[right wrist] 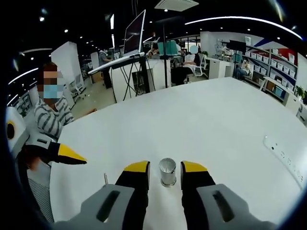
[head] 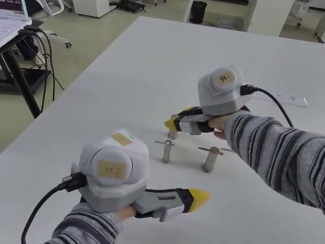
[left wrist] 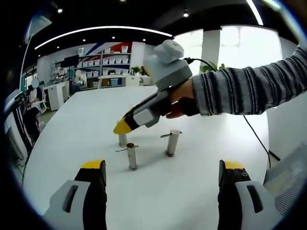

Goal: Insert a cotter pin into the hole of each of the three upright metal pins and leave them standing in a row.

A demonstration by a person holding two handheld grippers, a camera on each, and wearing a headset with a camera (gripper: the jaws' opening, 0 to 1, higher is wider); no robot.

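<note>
Three upright metal pins stand on the white table (head: pixel 127 76). The middle pin (head: pixel 166 151) (left wrist: pixel 131 155) and the right pin (head: pixel 212 159) (left wrist: pixel 171 142) each carry a cotter pin through the top. My right gripper (head: pixel 171 123) (right wrist: pixel 165 167) straddles the far pin (head: pixel 172 134) (right wrist: pixel 168 171) (left wrist: pixel 123 139); its jaws stand close on both sides with thin gaps showing. I see no cotter pin in that far pin. My left gripper (head: pixel 198 195) (left wrist: pixel 163 165) hovers near the table's front, jaws wide apart and holding nothing.
A white power strip (head: pixel 289 99) lies at the table's right side, with the right gripper's cable running past it. A desk with a monitor and several seated people are beyond the table's far edge (right wrist: pixel 144 57). A dark stand with cables (head: pixel 20 76) is left of the table.
</note>
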